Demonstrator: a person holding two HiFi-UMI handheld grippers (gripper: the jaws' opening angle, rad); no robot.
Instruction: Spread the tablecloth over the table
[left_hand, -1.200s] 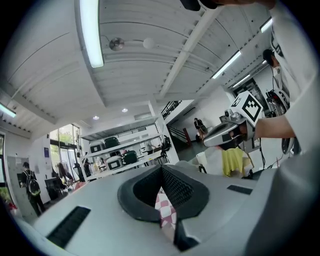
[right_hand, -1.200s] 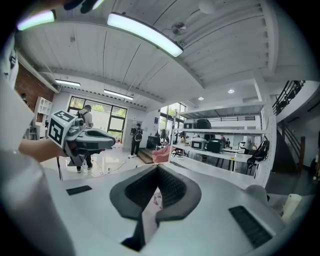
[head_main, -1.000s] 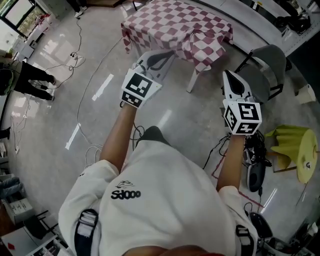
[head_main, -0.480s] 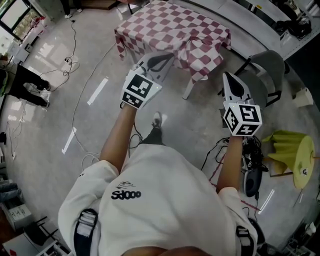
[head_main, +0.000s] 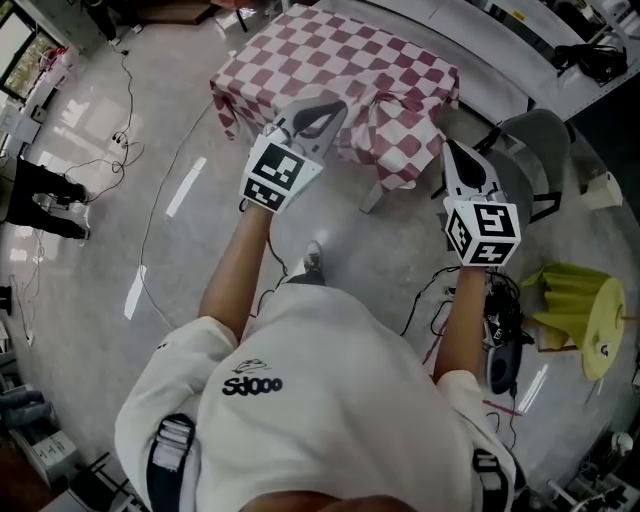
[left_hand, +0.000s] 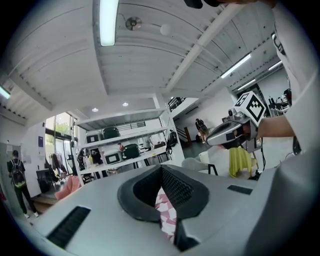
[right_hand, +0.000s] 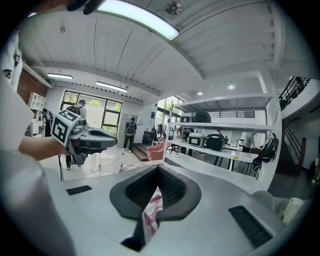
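A red-and-white checked tablecloth (head_main: 340, 70) lies over a small table with white legs (head_main: 372, 195), bunched in folds along its near edge. My left gripper (head_main: 318, 112) reaches over that near edge. It is shut on a strip of the checked cloth (left_hand: 165, 212), which shows between its dark pads (left_hand: 175, 187). My right gripper (head_main: 447, 148) sits at the cloth's near right corner, likewise shut on a fold of cloth (right_hand: 152, 210). Each gripper also shows in the other's view: the right gripper (left_hand: 232, 132) and the left gripper (right_hand: 87, 140).
A grey chair (head_main: 530, 150) stands right of the table. Yellow items (head_main: 575, 300) and black gear (head_main: 505, 340) lie on the floor at right. Cables (head_main: 150, 200) trail across the floor at left, where a person (head_main: 40, 190) stands. Shelves with appliances (right_hand: 220, 142) line the room.
Both grippers have travelled toward the table together, still closed on the cloth. The table sits lower and further left in the head view, and the left gripper now overlaps its near edge.
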